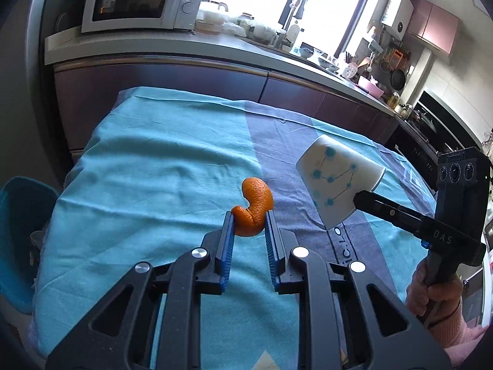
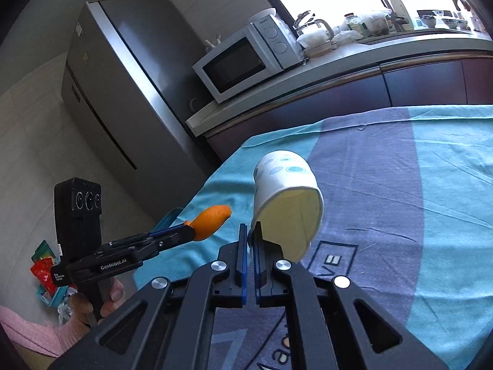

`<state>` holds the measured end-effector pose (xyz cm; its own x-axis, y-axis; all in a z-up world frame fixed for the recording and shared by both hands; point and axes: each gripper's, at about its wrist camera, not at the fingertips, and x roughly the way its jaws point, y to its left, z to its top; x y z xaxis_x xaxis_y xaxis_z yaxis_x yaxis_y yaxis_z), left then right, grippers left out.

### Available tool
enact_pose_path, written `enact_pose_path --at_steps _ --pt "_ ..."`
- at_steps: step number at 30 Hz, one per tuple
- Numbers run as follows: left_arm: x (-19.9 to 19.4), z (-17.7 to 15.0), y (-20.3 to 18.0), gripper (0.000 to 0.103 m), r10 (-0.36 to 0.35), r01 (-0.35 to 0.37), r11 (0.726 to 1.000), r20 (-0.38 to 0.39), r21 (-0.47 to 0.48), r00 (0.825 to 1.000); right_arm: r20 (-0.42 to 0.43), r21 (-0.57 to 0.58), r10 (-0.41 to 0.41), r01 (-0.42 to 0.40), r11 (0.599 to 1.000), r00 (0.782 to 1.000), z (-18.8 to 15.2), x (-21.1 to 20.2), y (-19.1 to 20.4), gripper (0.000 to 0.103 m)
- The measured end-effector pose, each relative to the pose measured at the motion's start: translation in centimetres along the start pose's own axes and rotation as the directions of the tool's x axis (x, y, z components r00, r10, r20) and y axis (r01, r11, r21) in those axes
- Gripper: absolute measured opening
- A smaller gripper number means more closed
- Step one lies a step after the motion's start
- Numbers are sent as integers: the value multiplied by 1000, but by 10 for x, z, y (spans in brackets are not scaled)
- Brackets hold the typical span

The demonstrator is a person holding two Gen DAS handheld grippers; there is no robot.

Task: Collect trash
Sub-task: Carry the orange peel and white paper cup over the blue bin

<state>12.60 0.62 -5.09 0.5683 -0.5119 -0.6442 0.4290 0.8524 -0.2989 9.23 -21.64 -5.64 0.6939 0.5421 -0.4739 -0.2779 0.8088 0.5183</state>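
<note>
My left gripper [image 1: 250, 217] is shut on a piece of orange peel [image 1: 254, 206] and holds it above the blue cloth-covered table [image 1: 154, 160]. The peel also shows in the right wrist view [image 2: 211, 220], held by the left gripper [image 2: 192, 231]. My right gripper [image 2: 252, 231] is shut on the rim of a white paper cup with blue dots [image 2: 286, 203], lifted and tilted, mouth toward the camera. In the left wrist view the cup [image 1: 336, 182] hangs from the right gripper [image 1: 359, 200] at the right.
A blue bin [image 1: 21, 240] stands left of the table; coloured wrappers in it show in the right wrist view [image 2: 46, 271]. A kitchen counter with a microwave [image 1: 138, 0] runs behind the table. A grey fridge [image 2: 123, 92] stands at the left.
</note>
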Motion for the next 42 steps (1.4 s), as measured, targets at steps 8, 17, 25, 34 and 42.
enact_pose_path --at_steps 8,17,25,34,42 --pt "-41 -14 38 20 47 -43 996 41 -77 998 -56 -56 67 -70 996 996 -2 27 33 3" --pt "-73 -26 70 20 96 -85 987 74 -134 993 -114 -101 124 -135 986 986 0 56 67 3" --pt "-93 -33 93 20 129 -110 977 93 -181 987 -153 -131 158 -178 975 976 -1 75 90 3" --pt "-112 -38 110 20 165 -139 967 112 -212 980 -184 -152 194 -223 963 964 0 89 109 3" --pt "-119 -44 120 20 188 -157 958 111 -241 976 -215 -168 212 -250 954 953 2 105 121 3"
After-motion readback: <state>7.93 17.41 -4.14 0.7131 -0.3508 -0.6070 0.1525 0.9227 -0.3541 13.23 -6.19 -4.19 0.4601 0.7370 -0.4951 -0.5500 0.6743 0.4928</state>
